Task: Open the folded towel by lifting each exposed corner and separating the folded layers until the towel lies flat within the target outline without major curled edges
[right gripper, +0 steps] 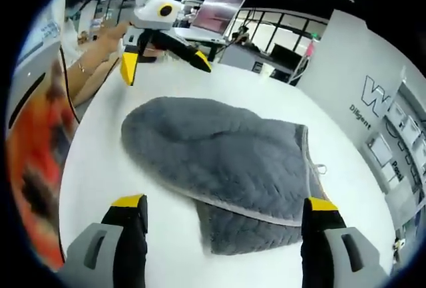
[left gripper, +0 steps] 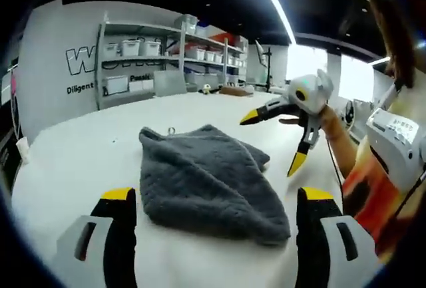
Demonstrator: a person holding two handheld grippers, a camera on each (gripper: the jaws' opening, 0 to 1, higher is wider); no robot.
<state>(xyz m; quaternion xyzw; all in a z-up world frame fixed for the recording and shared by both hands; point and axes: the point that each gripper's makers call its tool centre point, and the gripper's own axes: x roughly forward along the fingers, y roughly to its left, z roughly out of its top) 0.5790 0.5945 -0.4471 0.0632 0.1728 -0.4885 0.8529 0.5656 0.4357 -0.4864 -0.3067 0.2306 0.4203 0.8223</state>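
Folded grey quilted towel (left gripper: 210, 181) lies on white table (left gripper: 73, 161) between left gripper (left gripper: 216, 198) jaws — spread apart, empty; right gripper (right gripper: 223, 205) likewise agape above it.

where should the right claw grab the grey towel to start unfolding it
Probably the top layer's hemmed edge near the small hanging loop. In the right gripper view the grey towel lies folded on the white table, with its upper layer ending at a pale hem over the lower one. Come in low from the near side, where the right claw is open.
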